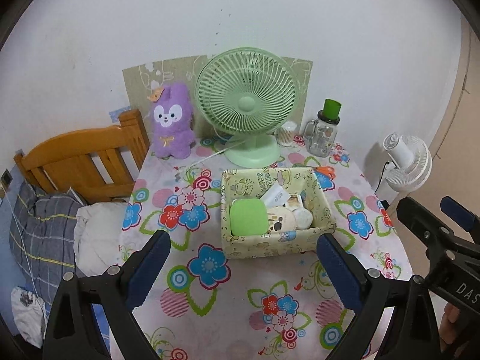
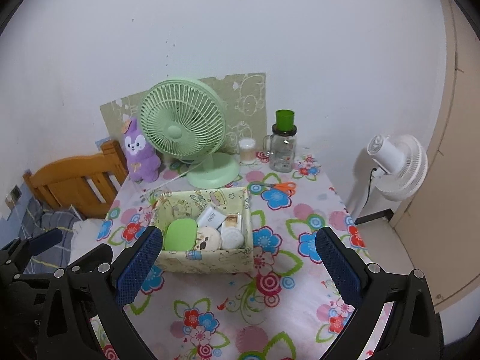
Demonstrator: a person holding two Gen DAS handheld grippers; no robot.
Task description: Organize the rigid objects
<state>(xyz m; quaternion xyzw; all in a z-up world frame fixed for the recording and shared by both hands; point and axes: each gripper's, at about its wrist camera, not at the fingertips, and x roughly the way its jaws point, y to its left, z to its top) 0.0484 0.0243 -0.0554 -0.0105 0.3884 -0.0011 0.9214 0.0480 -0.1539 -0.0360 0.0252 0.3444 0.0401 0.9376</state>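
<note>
Orange scissors (image 2: 277, 186) lie near the table's (image 2: 228, 300) far edge behind the box (image 2: 207, 259); both tools, left tool (image 1: 243, 258) and right tool (image 2: 238, 258), gape empty, and reaching over could nudge the box.

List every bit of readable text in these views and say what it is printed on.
"DAS": white letters on the right gripper body, cut off by the frame edge.
"HAPPY": green print on the box inner wall; the word under it is blurred.
White packet in the box: grey print, too blurred.
Glass jar: print too small.

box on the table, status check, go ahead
Left gripper open, right gripper open, both empty. Box loaded. Scissors still outside.
</note>
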